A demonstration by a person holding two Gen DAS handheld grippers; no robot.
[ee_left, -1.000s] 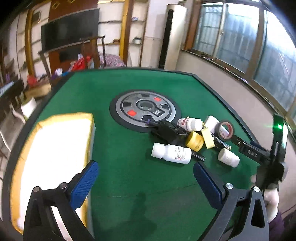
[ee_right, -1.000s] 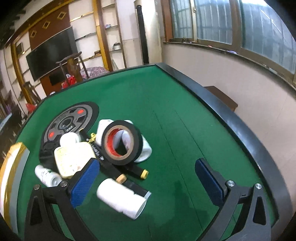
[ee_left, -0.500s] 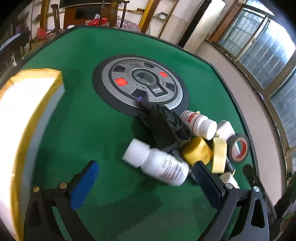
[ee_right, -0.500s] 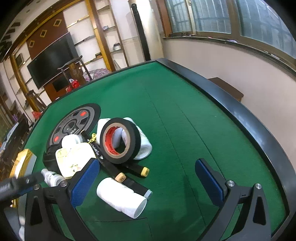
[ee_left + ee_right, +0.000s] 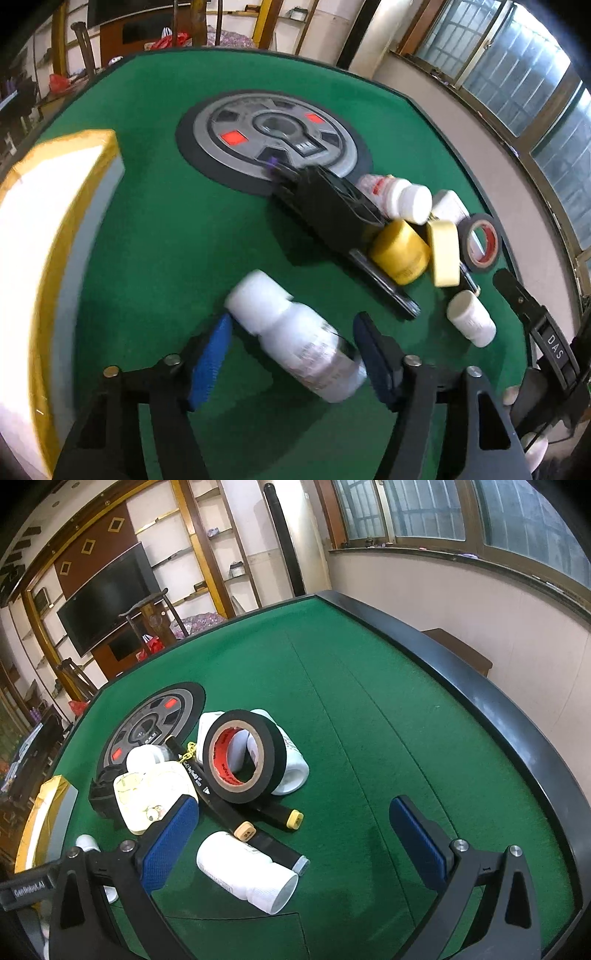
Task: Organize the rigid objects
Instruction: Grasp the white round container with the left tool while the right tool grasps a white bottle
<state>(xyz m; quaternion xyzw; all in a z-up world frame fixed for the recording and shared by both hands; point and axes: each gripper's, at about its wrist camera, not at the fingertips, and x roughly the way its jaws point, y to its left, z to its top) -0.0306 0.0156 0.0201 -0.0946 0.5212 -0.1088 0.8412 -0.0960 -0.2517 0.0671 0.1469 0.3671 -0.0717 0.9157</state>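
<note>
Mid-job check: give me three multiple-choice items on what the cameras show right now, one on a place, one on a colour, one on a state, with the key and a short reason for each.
1. Where is the white bottle nearest the left tool?
A. between its fingers
B. on the grey dial
C. in the yellow-edged box

2. What colour is the inside of the black tape roll?
A. blue
B. red
C. green

3. How does the right tool stand?
A. shut on the tape roll
B. shut on a marker
C. open, holding nothing

Key:
1 A: the bottle lies on the felt between the blue pads, whose jaws are closing.
2 B: the core's lining shows red with print.
3 C: its pads stand wide apart over the green table, touching nothing.
</note>
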